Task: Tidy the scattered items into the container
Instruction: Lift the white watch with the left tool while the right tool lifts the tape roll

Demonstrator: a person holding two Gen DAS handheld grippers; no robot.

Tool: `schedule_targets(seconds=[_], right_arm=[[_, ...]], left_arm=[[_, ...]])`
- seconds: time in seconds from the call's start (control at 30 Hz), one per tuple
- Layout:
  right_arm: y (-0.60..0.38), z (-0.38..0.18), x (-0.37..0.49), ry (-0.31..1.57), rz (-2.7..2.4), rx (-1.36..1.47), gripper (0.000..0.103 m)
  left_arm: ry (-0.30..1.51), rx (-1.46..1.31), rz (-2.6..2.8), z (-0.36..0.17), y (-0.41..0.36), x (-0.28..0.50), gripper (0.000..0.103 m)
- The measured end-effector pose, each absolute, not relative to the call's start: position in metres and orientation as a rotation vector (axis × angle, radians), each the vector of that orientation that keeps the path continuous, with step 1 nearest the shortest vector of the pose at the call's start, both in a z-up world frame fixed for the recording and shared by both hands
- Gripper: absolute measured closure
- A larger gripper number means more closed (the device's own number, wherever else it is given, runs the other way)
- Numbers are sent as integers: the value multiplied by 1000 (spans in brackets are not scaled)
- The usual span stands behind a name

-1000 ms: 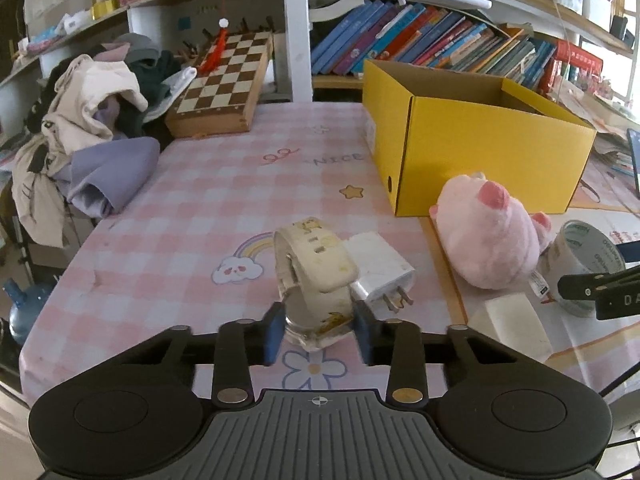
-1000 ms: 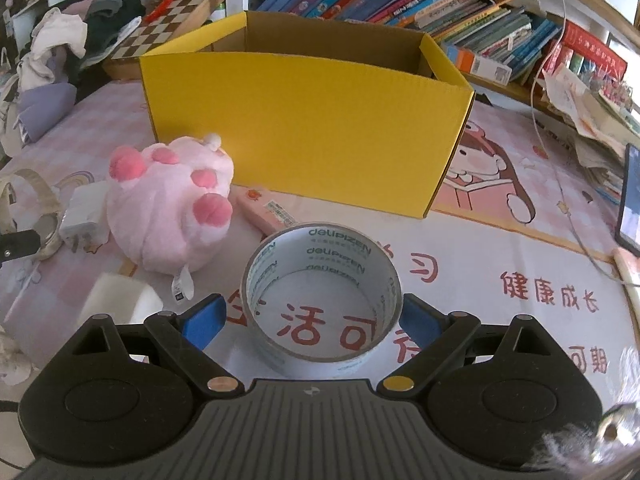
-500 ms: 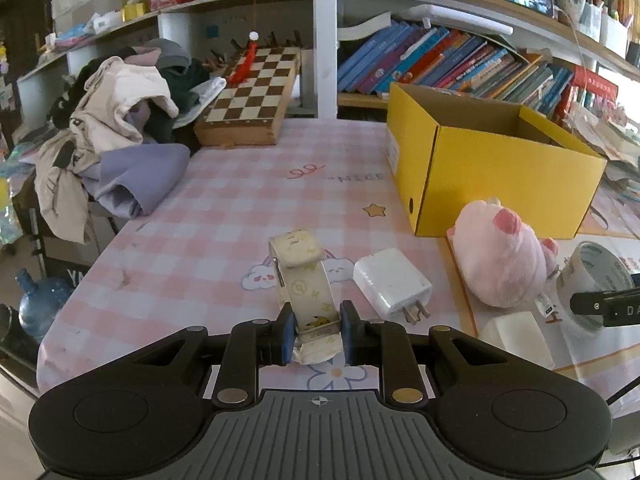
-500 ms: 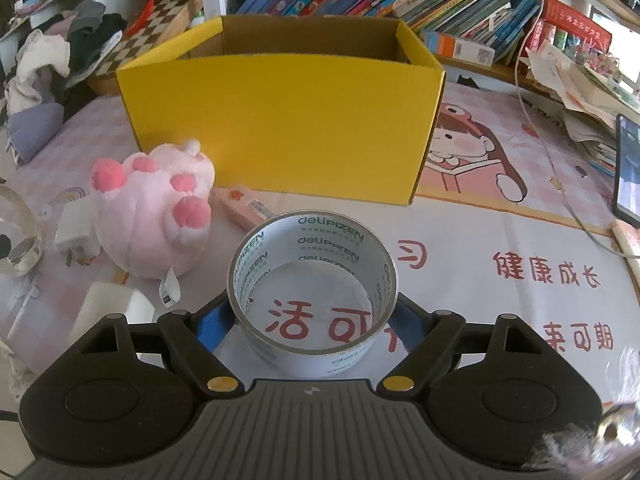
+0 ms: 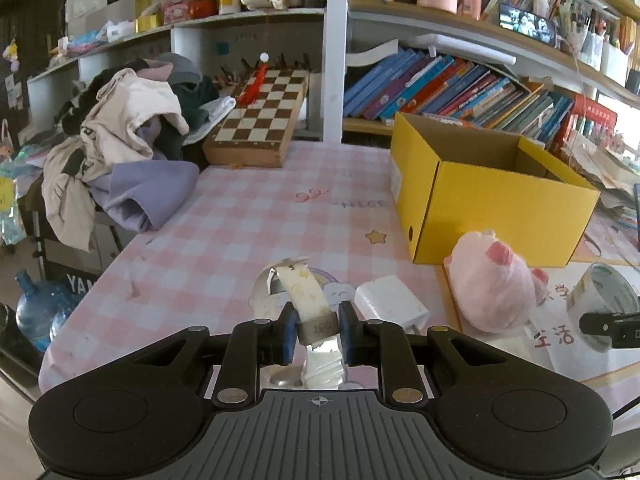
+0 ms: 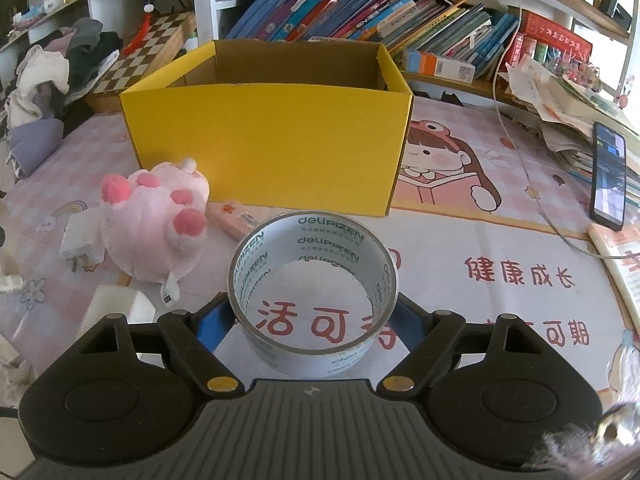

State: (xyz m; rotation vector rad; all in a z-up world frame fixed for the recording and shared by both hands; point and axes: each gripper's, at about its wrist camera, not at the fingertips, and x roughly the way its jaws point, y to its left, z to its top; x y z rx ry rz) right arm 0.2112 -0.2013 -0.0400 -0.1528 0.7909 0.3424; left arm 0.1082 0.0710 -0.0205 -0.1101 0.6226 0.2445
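Gripping now: watch (image 5: pixel 306 304), tape (image 6: pixel 314 292).

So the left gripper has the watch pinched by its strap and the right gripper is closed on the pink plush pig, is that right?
Not quite. In the right wrist view the right gripper is closed on the tape roll; the plush pig lies untouched. The left gripper does pinch the watch.

Ahead of us the yellow box (image 6: pixel 264 136) stands open at the top, nothing over its mouth. Its near wall is hemmed by the pink plush (image 6: pixel 156 220) at its left corner and a pink eraser (image 6: pixel 236 218) just beside it. Left of the plush, the white charger (image 5: pixel 390 304) and a white block (image 6: pixel 116 308) crowd the cloth. We see bare checked tablecloth (image 5: pixel 240 216) between the box and the clothes heap (image 5: pixel 120 152).
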Motion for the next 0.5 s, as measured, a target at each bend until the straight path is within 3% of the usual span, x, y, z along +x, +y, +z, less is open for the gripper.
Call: schedule_targets(seconds=[0.5], right_arm=[[-198,-36,197,771,374,-169,22]], left_arm=[[591,-105,253,-11,70,95,83]])
